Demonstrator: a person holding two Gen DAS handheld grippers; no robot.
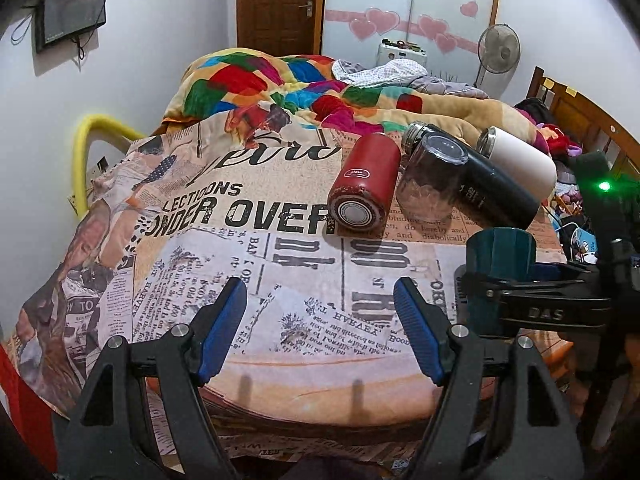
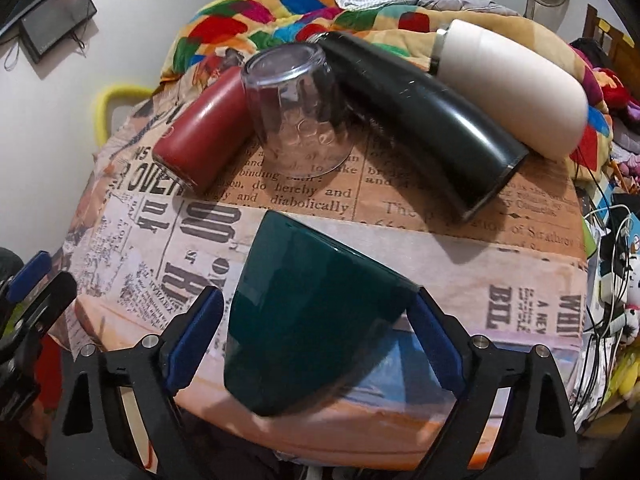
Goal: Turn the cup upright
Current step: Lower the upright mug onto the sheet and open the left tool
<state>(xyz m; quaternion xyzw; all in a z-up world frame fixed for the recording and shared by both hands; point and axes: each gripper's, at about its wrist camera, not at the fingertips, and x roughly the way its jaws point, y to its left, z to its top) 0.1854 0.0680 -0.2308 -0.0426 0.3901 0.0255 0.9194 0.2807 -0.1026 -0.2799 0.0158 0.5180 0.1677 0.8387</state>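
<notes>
hidden bits: the teal cup (image 2: 316,316) has its rim cut off from sight in the right wrist view, and in the left wrist view its lower half sits behind the right gripper (image 2: 316,320)

cup position: held off the newspaper-print cloth (image 1: 280,280) near the front right corner of the table

cup axis: tilted, flat base pointing up and away toward the bottles, mouth down toward the camera

right gripper: blue pads (image 2: 434,336) pinching the cup's sides

left gripper (image 1: 320,320): spread wide, holding nothing

behind: clear glass (image 2: 296,108) upside down; red bottle (image 1: 366,184), black bottle (image 2: 424,120), white bottle (image 2: 512,88) lying down
</notes>
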